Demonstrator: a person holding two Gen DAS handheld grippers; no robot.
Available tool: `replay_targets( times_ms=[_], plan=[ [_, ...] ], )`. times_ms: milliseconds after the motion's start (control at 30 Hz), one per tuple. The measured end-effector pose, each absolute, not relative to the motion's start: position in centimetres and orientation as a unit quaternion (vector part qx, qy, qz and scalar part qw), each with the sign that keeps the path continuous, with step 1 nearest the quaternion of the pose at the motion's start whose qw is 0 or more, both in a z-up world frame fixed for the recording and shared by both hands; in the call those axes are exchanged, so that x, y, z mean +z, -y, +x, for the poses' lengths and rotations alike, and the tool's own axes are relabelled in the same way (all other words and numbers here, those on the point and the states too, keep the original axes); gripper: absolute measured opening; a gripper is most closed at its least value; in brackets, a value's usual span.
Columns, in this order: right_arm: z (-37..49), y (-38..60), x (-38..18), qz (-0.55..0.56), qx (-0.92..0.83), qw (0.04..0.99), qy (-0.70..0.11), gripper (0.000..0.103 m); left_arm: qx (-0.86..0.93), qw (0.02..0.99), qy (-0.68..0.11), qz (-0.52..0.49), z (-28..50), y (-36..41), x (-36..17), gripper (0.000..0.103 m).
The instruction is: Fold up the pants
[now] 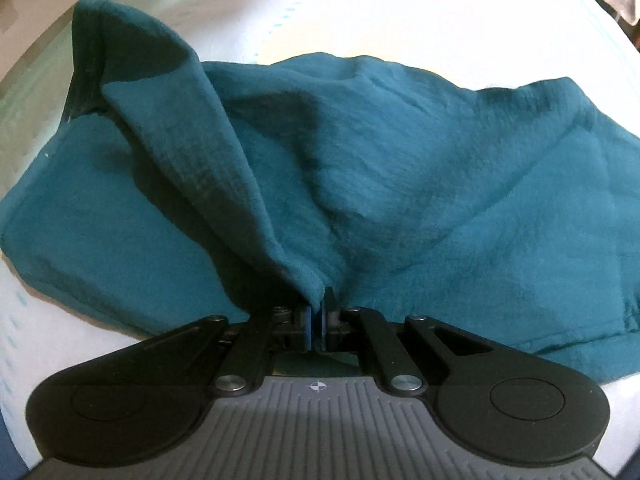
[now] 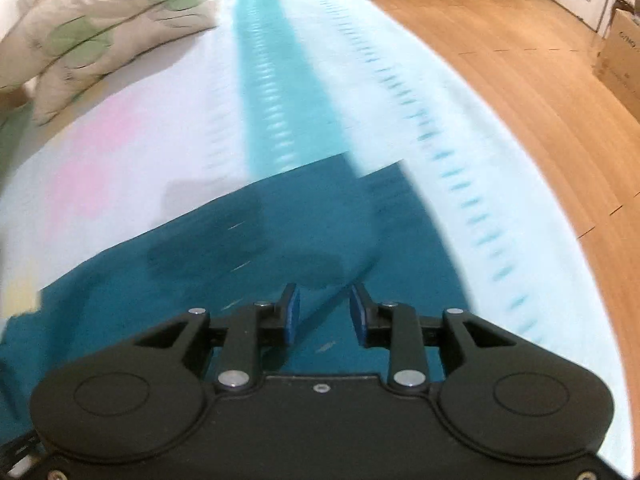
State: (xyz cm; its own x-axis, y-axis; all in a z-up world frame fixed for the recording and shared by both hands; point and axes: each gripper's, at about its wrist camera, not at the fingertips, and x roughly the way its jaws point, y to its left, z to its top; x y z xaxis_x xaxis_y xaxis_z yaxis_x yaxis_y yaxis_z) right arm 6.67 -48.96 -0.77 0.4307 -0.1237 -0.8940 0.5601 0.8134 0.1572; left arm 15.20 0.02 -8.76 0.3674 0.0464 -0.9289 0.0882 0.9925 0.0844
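Left wrist: left tool (image 1: 317,322) pinches teal pants (image 1: 400,184).

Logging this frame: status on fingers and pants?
Left gripper shut on pants, fold lifted. Right gripper open, empty, above pants. Nothing in the way.

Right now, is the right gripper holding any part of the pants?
No, the right gripper is open above the teal pants, with a plain gap between its blue pads and no cloth caught in it.
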Motion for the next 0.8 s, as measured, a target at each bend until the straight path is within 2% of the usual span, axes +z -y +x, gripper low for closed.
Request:
replay_targets(
  times_ms=[133,333,367,400,433,533,600,700,800],
  plan=[
    [6.9,50.4,-3.6,0.256,-0.203,0.817,-0.475,0.049,-0.013,0.826,-0.560,0.065,14.8,0.3,-8.5,0.004],
    [6.3,49.8,-6.2,0.316,-0.174,0.810,-0.463,0.051,-0.014,0.823,-0.565,0.052,15.1,-0.4,-8.3,0.004],
    [6.4,49.6,-6.2,0.325,-0.170,0.810,-0.458,0.045,-0.015,0.823,-0.565,0.050,15.1,-0.9,-8.7,0.004],
    [6.5,49.4,-5.9,0.325,-0.170,0.811,-0.455,0.034,-0.017,0.823,-0.565,0.049,13.8,-1.6,-8.6,0.004],
    [6.7,49.1,-5.4,0.323,-0.168,0.813,-0.454,0.012,-0.019,0.823,-0.566,0.044,14.0,-1.9,-8.5,0.004],
    [6.5,48.6,-3.1,0.317,-0.165,0.824,-0.440,0.012,-0.027,0.820,-0.571,0.029,13.8,-2.6,-8.1,0.004],
    [5.8,49.1,1.3,0.332,-0.158,0.819,-0.441,0.012,-0.033,0.819,-0.573,0.021,13.9,-3.1,-7.5,0.003],
    [5.2,49.9,5.0,0.338,-0.148,0.811,-0.454,0.012,-0.053,0.821,-0.568,0.005,13.7,-3.3,-5.9,0.003],
    [4.7,49.8,7.2,0.263,-0.187,0.818,-0.476,0.012,-0.070,0.827,-0.557,0.010,13.2,-2.9,-5.0,0.003]
  ],
)
